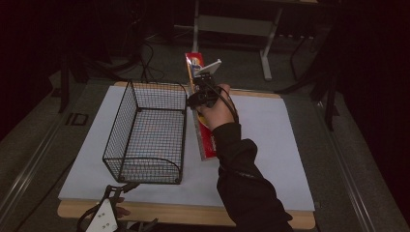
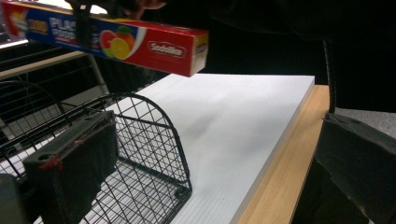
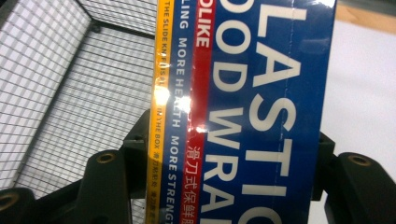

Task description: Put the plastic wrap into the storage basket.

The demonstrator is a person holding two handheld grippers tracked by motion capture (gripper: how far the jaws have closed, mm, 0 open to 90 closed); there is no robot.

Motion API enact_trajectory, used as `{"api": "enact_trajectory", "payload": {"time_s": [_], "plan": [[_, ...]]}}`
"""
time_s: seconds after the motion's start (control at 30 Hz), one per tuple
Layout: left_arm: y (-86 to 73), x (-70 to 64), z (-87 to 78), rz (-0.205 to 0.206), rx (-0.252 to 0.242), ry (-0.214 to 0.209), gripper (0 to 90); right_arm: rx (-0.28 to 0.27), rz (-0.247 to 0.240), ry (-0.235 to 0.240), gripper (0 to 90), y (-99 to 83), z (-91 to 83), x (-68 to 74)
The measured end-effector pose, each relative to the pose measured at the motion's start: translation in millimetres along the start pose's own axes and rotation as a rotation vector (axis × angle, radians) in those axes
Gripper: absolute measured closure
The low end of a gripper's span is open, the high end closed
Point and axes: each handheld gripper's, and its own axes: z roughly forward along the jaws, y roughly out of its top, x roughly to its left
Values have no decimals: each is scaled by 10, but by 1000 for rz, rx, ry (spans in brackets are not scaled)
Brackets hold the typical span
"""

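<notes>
So the right gripper [image 1: 202,92] has its jaws clamped across the narrow width of the plastic wrap box [image 1: 203,130], somewhere around the middle of its length, and it's holding the thing up in the air. From the left gripper view the box [image 2: 140,39] hangs clear above the bench, just beside the wire basket [image 1: 145,130] on its right-hand side, running from near the far edge of the bench back toward the person.

My take on handling: it's a long thin cardboard carton, so probably light, fairly stiff along its length, but the walls will likely dent if you squeeze hard. The surface looks glossy (you can see glare on the print in the right gripper view), so I'd guess it can slip or swivel in the jaws. Grabbing near the middle seems like the right call, since a hold at one end would let the long end droop and twist.

The left gripper [image 1: 113,195] sits down at the near edge of the bench by the basket's near corner, jaws spread apart, holding nothing.

The basket is long enough that the box should fit lengthwise.
</notes>
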Motion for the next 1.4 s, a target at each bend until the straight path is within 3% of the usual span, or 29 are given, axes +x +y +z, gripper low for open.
{"api": "enact_trajectory", "payload": {"time_s": [0.27, 0.37, 0.53, 0.63, 0.87, 0.97, 1.3, 1.4], "plan": [[2, -4, -16, -1, 2, 1, 0, -31, -50, 35, 391, 125, 23, 333], [-4, 7, -15, -8, 6, -4, 0, -30, -55, 40, 392, 136, 35, 367], [-6, 4, -16, -5, 8, -10, 0, -41, -102, 70, 391, 214, 120, 631], [-5, 2, -16, -6, 10, -11, 0, -50, -112, 79, 390, 231, 140, 703], [-7, 14, -31, -13, 7, 0, 0, -94, -163, 123, 391, 239, 211, 1016], [-8, 9, -28, -11, 4, -1, 0, -95, -172, 126, 391, 235, 225, 1041], [-8, 9, -34, -7, 8, -3, 0, -95, -216, 175, 390, 127, 521, 1261], [-9, 8, -37, -7, 7, 1, 0, -93, -232, 169, 390, 81, 620, 1298]]}}
